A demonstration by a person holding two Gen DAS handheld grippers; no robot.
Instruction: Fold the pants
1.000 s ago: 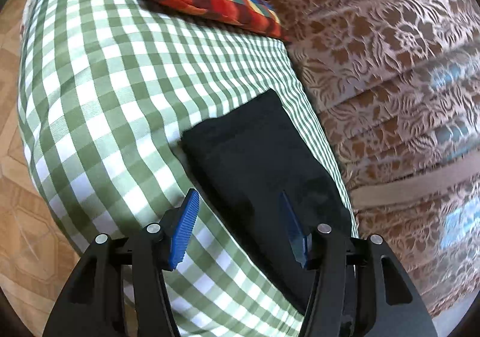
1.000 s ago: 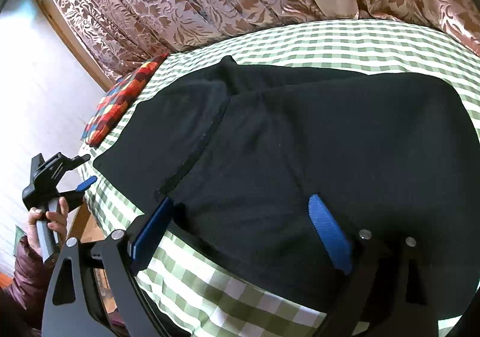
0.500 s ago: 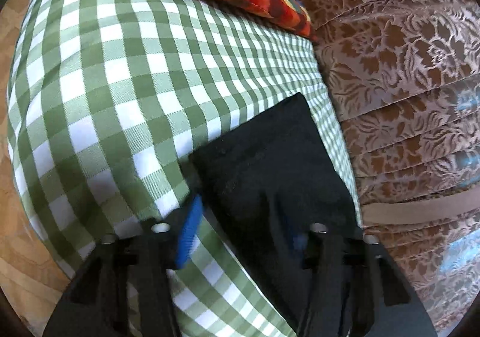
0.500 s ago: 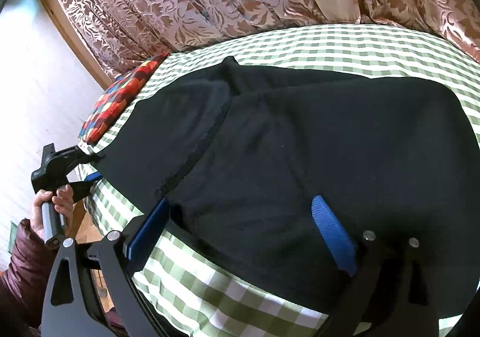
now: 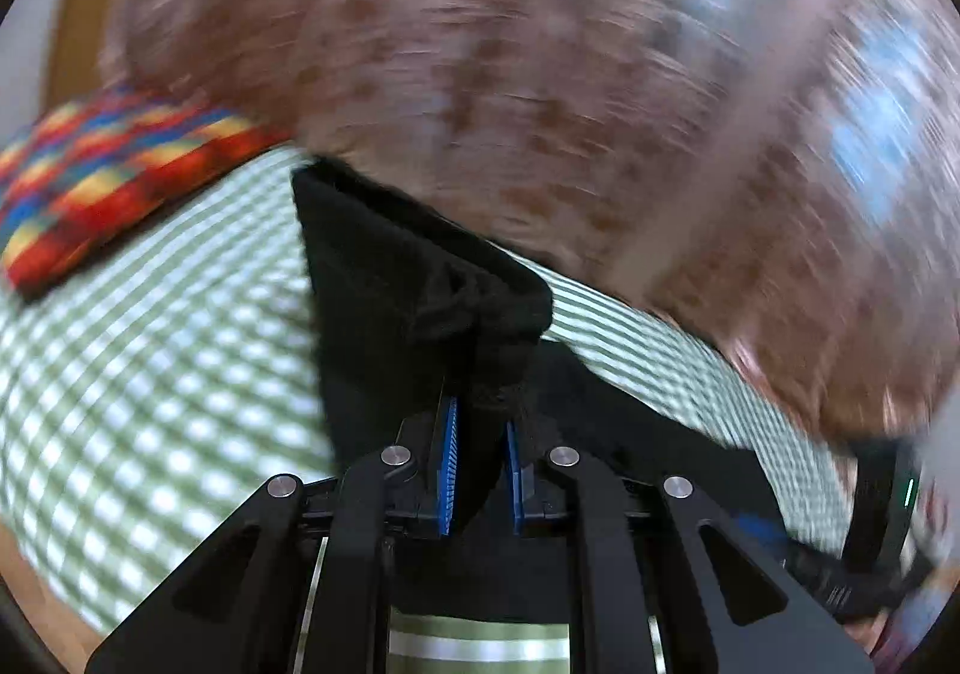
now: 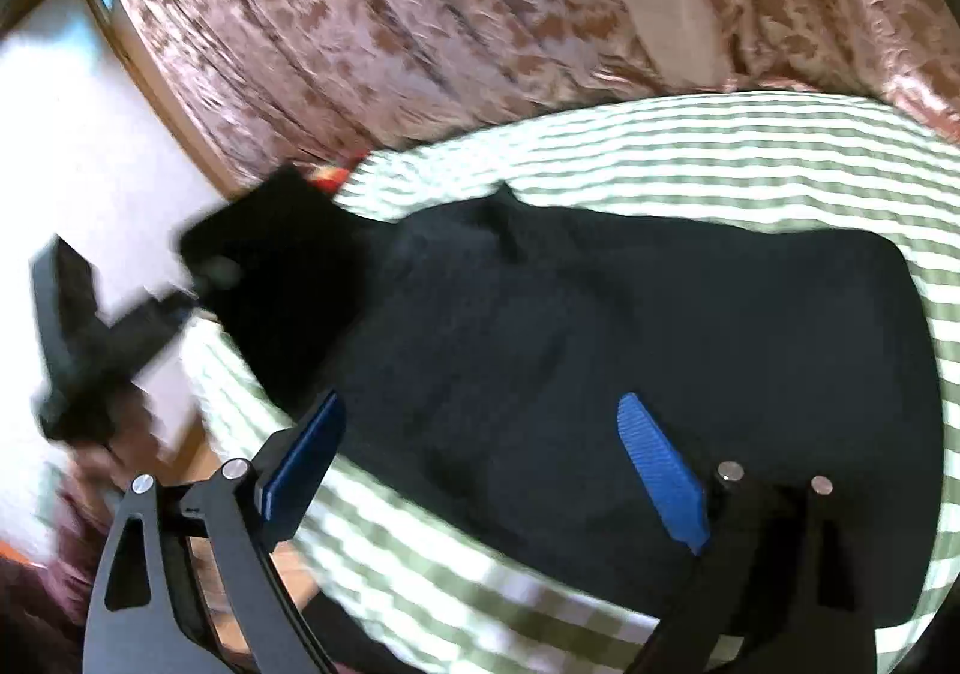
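Black pants (image 6: 600, 350) lie spread on a green-and-white checked bedcover (image 6: 750, 158). In the left wrist view my left gripper (image 5: 478, 473) is shut on the leg end of the pants (image 5: 408, 278) and holds it lifted off the cover, the cloth bunched between the blue pads. The right wrist view shows the left gripper (image 6: 90, 326) at the far left, blurred, with the raised black leg end. My right gripper (image 6: 480, 458) is open, its blue pads wide apart over the near edge of the pants, holding nothing.
A multicoloured checked cushion (image 5: 108, 176) lies at the head of the bed. Brown floral curtains (image 6: 420, 14) hang close behind the bed. A white wall (image 6: 78, 146) and wooden floor lie at the left. Both views are motion-blurred.
My left gripper has closed on the leg end of the pants and lifted it, swinging up and toward the right. My right gripper stays open over the pants and has shifted slightly.
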